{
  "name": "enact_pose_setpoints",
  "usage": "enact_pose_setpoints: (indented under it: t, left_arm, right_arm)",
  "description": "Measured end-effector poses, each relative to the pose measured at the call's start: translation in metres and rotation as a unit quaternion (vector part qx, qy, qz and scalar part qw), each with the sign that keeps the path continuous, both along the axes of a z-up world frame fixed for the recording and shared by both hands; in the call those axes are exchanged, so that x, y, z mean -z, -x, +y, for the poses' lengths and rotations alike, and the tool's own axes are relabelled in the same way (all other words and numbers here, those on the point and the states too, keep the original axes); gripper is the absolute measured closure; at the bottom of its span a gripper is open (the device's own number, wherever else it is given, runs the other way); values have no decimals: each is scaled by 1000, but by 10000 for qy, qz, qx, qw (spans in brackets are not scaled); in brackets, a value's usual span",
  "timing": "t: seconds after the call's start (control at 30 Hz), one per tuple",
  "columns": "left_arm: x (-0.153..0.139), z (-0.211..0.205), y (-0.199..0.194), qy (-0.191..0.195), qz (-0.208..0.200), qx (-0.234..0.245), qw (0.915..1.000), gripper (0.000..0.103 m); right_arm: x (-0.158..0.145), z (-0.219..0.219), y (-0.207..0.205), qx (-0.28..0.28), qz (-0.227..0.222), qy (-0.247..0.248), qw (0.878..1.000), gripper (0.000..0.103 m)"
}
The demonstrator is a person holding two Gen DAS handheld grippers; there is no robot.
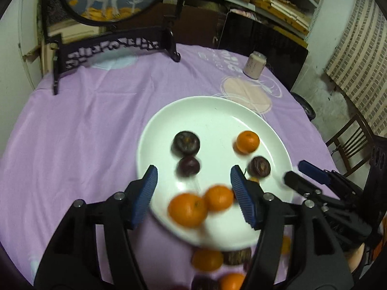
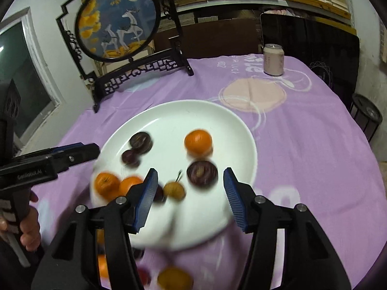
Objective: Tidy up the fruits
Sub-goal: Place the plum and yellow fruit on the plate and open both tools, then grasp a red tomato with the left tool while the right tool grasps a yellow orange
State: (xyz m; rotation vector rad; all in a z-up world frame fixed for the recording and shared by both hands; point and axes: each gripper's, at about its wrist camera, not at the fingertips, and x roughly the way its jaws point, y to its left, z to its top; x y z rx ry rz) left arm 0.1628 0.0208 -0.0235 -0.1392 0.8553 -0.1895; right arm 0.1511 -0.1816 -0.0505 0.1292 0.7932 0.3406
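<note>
Orange and dark-purple fruits (image 1: 187, 209) blurred on white plate (image 1: 210, 113), both grippers (image 1: 193, 193) (image 2: 187, 191) spread, empty.

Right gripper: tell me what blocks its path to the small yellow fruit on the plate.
Nothing visible does. The right gripper is open above the white plate, and the small yellow fruit lies between its jaws, with a dark fruit beside it.

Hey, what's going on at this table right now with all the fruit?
A person holds a two-finger gripper in each hand over a round white plate on a purple tablecloth. Both the left gripper and right gripper are open and hold nothing. Orange mandarins and dark purple round fruits lie scattered on the plate, and more fruit sits off it on the near side.
</note>
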Motion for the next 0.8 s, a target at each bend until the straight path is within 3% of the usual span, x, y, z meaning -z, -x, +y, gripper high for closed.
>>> enact_pose_setpoints:
  t: [0.17, 0.33, 0.53, 0.8]
  left_arm:
    - [2, 13, 65, -125, -272, 43, 9995, 34]
    - [26, 14, 105, -212, 0, 251, 9995, 34]
    - [44, 17, 127, -145, 245, 299, 9991, 33]
    - [52, 41, 148, -142, 388, 17, 9991, 30]
  right_arm:
    - [-3, -11, 61, -44, 16, 9, 10000, 39]
    - [9, -8, 95, -137, 267, 211, 9993, 39]
    - [22, 4, 104, -169, 359, 448, 9982, 39]
    - [43, 17, 89, -146, 461, 852, 9952, 39]
